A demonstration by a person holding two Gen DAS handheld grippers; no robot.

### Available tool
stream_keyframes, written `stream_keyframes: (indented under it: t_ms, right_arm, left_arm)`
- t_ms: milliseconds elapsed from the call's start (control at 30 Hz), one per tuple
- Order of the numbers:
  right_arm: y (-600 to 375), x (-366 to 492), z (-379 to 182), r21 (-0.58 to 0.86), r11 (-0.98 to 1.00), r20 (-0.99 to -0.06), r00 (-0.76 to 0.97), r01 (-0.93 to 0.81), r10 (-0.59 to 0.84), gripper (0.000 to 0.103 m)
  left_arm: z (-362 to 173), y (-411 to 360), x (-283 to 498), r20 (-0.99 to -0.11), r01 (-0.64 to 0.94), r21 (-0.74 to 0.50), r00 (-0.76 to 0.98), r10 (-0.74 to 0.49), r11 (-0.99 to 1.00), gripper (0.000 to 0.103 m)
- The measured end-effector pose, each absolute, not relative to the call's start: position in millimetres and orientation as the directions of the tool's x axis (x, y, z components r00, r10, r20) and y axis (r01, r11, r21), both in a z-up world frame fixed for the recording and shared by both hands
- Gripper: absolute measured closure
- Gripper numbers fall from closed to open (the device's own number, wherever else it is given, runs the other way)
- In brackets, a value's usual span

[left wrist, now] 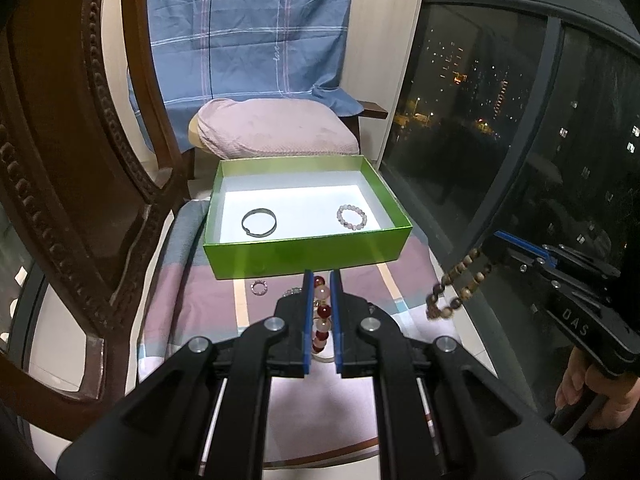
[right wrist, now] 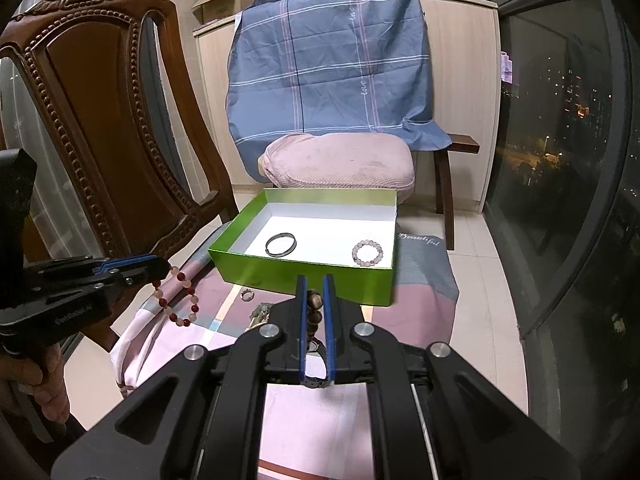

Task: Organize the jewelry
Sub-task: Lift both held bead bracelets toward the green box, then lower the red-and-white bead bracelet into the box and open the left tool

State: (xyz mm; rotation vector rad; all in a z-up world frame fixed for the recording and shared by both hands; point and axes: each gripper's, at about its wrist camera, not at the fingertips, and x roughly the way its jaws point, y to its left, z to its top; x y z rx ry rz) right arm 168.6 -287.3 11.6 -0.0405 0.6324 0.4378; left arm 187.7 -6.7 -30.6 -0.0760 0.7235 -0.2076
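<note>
A green box (left wrist: 308,254) (right wrist: 304,276) with a white floor holds a dark metal bangle (left wrist: 259,222) (right wrist: 281,244) on the left and a pale pink bead bracelet (left wrist: 351,216) (right wrist: 367,253) on the right. My left gripper (left wrist: 322,276) (right wrist: 160,270) is shut on a red and pink bead bracelet (left wrist: 322,312) (right wrist: 178,300), held above the cloth just before the box. My right gripper (right wrist: 315,280) (left wrist: 490,242) is shut on a brown wooden bead bracelet (right wrist: 315,308) (left wrist: 456,284), hanging near the box's right front corner.
A small beaded ring (left wrist: 259,287) (right wrist: 247,294) and a metal trinket (right wrist: 262,311) lie on the pink and grey cloth (left wrist: 192,296) before the box. A carved wooden chair back (right wrist: 104,128) stands left. A pink cushion (right wrist: 340,160), blue sheet and dark window (right wrist: 560,160) lie beyond.
</note>
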Motion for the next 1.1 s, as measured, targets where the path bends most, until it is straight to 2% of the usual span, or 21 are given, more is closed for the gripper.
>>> stream_keyframes:
  t_ms: [300, 533, 733, 867, 1100]
  right_arm:
    - [-290, 174, 13, 0.132, 0.900, -0.569, 0.712, -0.414, 0.411, 0.095]
    - [-292, 185, 11, 0.161, 0.898, -0.569, 0.704, -0.410, 0.424, 0.095]
    - [-302, 194, 7, 0.179, 0.900, -0.576, 0.700, -0.396, 0.423, 0.095]
    - [-308, 201, 4, 0.195, 0.903, -0.579, 0.698, -0.382, 0.421, 0.095]
    - [-309, 211, -3, 0.199, 0.906, -0.595, 0.689, -0.373, 0.414, 0.095]
  left_arm:
    - [-36, -8, 203, -0.669, 0.137, -0.137, 0.718, -0.194, 0.981, 0.095]
    - [-15, -14, 234, -0.656, 0.143, -0.145, 0.727, -0.203, 0.979, 0.095]
    - [4, -28, 294, -0.661, 0.196, -0.145, 0.710, -0.242, 0.970, 0.095]
    - [8, -48, 347, -0.677, 0.217, -0.091, 0.702, -0.220, 0.972, 0.095]
    - [-26, -72, 422, -0.758, 0.213, -0.095, 0.617, -0.209, 0.972, 0.095]
